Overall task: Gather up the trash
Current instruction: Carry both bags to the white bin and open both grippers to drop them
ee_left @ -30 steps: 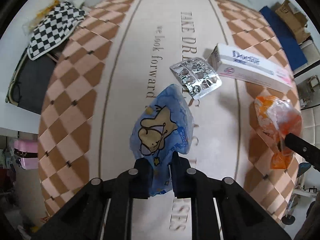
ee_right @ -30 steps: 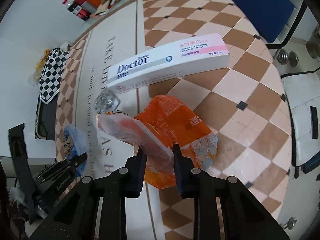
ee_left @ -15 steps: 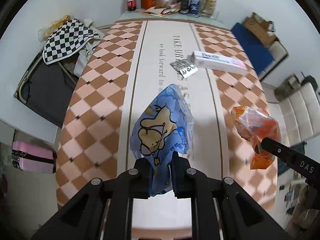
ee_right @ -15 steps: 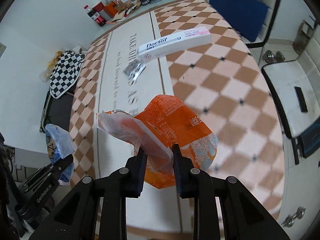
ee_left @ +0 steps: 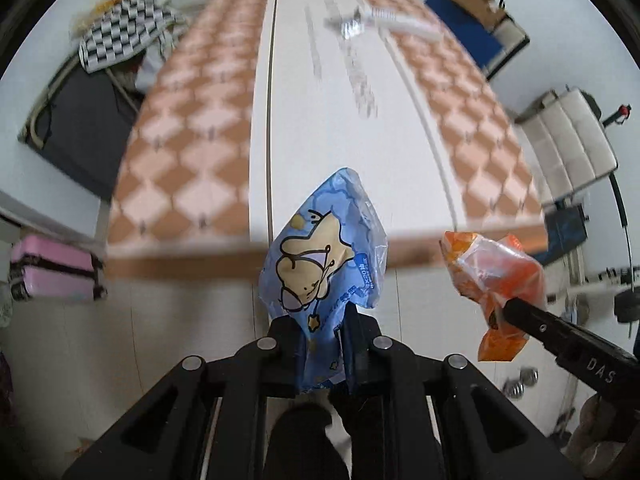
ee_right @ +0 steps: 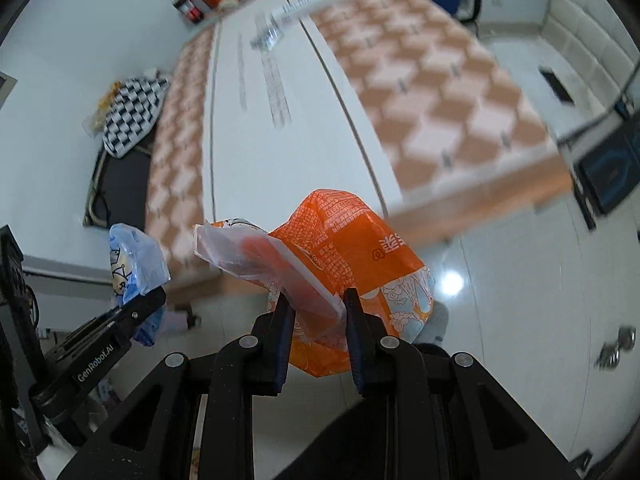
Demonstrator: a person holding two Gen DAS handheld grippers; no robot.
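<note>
While clamped thinly on blue wrapper (ee_left: 324,264) by left gripper (ee_left: 325,356) and orange wrapper (ee_right: 352,276) by right gripper (ee_right: 316,344), risked slipping onto floor (ee_right: 520,280).

Between the fingers of the left gripper (ee_left: 323,344) sits a cartoon wrapper (ee_left: 324,260), rising ahead of the fingertips; to their right hangs a crumpled snack bag (ee_left: 496,280), pinched by the right gripper (ee_right: 316,320); seen from the right wrist, that bag (ee_right: 352,248) stands between and ahead of its fingers, the cartoon wrapper (ee_right: 136,264) off to their left; ahead of both pairs of fingers lies the table (ee_left: 224,152); far along it, a long box (ee_left: 404,26) beside a blister pack (ee_left: 350,28); left of the table, a chequered cloth (ee_left: 120,36) on a chair.
</note>
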